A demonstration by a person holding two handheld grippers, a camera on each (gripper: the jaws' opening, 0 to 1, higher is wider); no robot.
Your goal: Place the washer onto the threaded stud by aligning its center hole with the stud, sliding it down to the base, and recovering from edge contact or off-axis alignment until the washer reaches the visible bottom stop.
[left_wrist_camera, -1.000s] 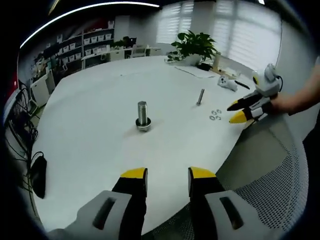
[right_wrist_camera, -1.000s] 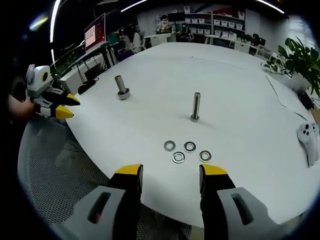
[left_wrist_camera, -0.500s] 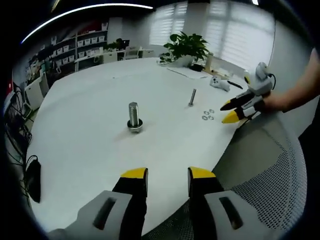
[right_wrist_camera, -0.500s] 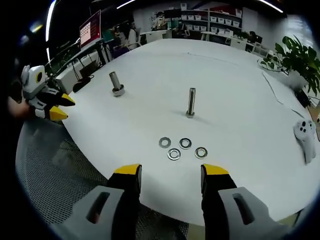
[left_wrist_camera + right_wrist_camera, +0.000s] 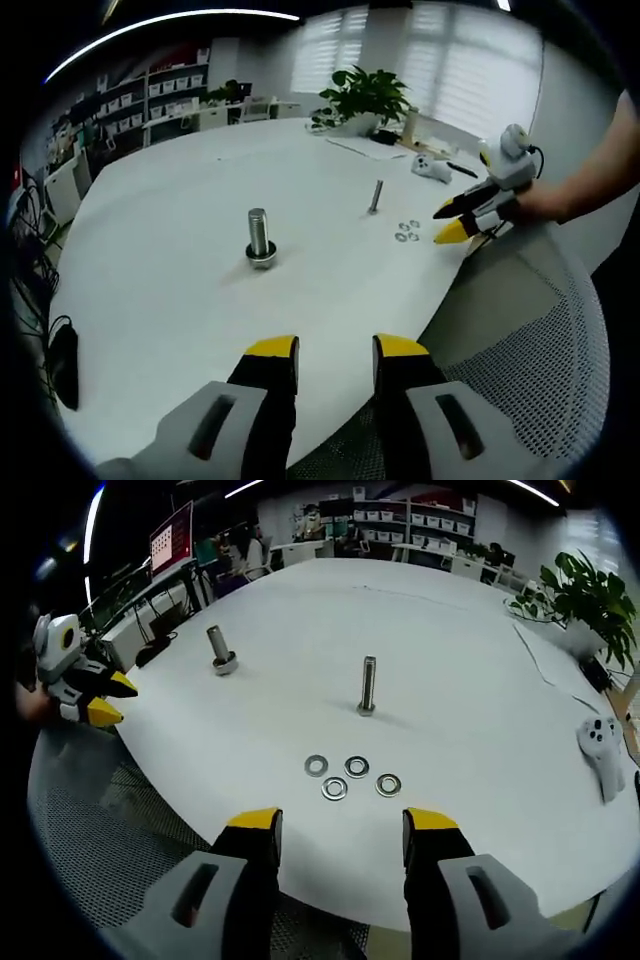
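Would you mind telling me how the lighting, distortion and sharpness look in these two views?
Left gripper view: bright blinds wash out the window; the fisheye bends the table edge; the thick stud stays sharp. Right gripper view: even light, soft shadows; the four washers are crisp beside the thin stud; the far shelves are soft.

Left claw (image 5: 335,348) grey with yellow tips (black inner faces), right claw (image 5: 342,821) alike

4 washers (image 5: 346,776) lie clustered — near the upright stud (image 5: 367,686).
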